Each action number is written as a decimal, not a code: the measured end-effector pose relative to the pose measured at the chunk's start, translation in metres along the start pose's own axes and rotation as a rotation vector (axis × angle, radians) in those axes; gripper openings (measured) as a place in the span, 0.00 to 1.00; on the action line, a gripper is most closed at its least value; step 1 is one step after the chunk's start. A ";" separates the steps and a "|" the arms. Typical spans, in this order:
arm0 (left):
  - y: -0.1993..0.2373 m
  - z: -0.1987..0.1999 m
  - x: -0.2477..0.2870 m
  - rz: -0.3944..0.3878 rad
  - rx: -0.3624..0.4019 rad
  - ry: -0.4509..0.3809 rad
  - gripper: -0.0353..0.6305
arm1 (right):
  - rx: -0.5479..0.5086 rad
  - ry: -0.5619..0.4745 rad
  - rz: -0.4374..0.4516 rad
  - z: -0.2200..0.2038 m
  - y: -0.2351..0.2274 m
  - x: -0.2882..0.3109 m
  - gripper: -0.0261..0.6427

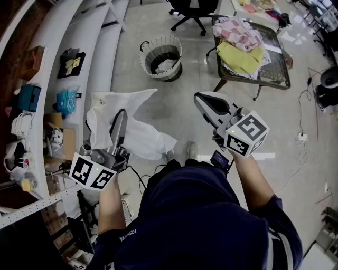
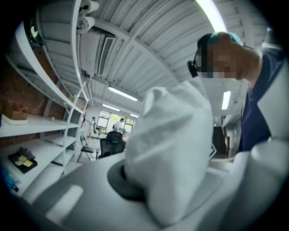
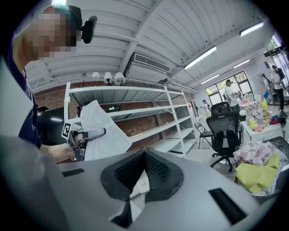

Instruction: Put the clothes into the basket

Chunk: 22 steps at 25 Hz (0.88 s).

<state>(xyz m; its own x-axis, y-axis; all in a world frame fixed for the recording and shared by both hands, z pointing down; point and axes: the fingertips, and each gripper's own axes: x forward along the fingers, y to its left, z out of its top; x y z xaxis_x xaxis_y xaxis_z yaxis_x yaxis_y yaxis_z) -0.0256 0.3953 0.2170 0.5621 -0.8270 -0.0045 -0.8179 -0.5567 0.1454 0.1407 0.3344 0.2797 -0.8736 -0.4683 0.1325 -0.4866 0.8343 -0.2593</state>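
My left gripper (image 1: pixel 122 115) is shut on a white garment (image 1: pixel 138 132), which hangs spread in the air at the left of the head view. In the left gripper view the same white garment (image 2: pixel 174 153) bulges out of the jaws and hides most of the room. My right gripper (image 1: pixel 202 101) is held level at the centre right, shut with nothing in it; its black pads (image 3: pixel 156 169) meet. From the right gripper view I see the left gripper (image 3: pixel 88 134) and the white garment (image 3: pixel 101 135). The striped basket (image 1: pixel 160 47) stands on the floor ahead, with pale cloth inside.
A dark low table (image 1: pixel 274 74) at the upper right carries pink and yellow clothes (image 1: pixel 240 45). White shelving (image 1: pixel 47 79) with boxes and small items runs along the left. An office chair (image 1: pixel 193 10) stands beyond the basket. Cables (image 1: pixel 306 142) lie on the floor at the right.
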 end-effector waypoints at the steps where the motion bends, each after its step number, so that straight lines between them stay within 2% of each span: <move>1: 0.000 0.000 0.000 0.001 0.002 0.000 0.06 | 0.001 0.001 0.002 0.000 0.000 0.000 0.05; 11: -0.006 0.000 0.010 0.026 0.008 -0.007 0.06 | 0.011 0.006 0.014 -0.001 -0.013 -0.007 0.05; 22: -0.013 -0.002 0.040 0.054 0.013 -0.013 0.06 | 0.021 0.003 0.027 0.005 -0.047 -0.024 0.05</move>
<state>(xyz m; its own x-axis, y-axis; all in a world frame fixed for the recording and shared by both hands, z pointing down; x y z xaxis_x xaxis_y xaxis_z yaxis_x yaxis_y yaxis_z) 0.0077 0.3698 0.2171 0.5153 -0.8569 -0.0102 -0.8487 -0.5120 0.1328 0.1849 0.3053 0.2843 -0.8865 -0.4448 0.1276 -0.4624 0.8404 -0.2828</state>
